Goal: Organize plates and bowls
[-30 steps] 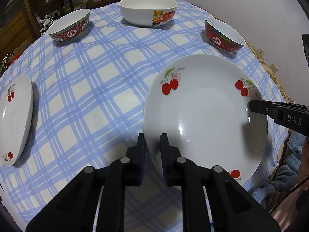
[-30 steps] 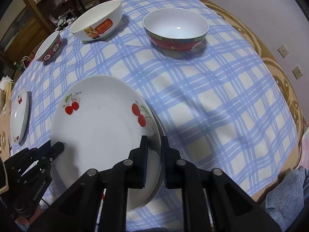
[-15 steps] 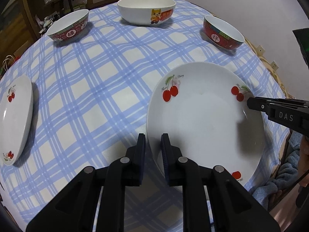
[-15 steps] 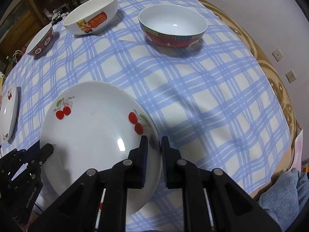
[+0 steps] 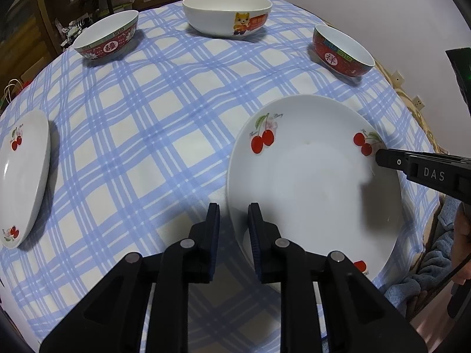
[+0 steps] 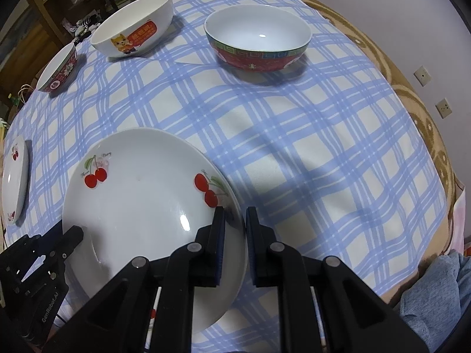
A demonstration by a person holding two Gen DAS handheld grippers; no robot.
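My left claw (image 5: 234, 220) is opening, its pads now spread clear of the near-left rim of the cherry plate (image 5: 312, 182) they pinched a second ago. My right claw (image 6: 235, 223) still pinches the plate's right rim. The plate has dropped from its tilt and sits on the near right of the checked surface (image 5: 141, 135), with the bowls beyond

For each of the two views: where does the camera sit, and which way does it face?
Left wrist: on the left tool, angled down at the cherry plate; its jaws are opening astride the rim; the right tool and a hand show.
Right wrist: on the right tool, angled down, astride the opposite rim.
Shared: plate, three bowls, checked tablecloth.
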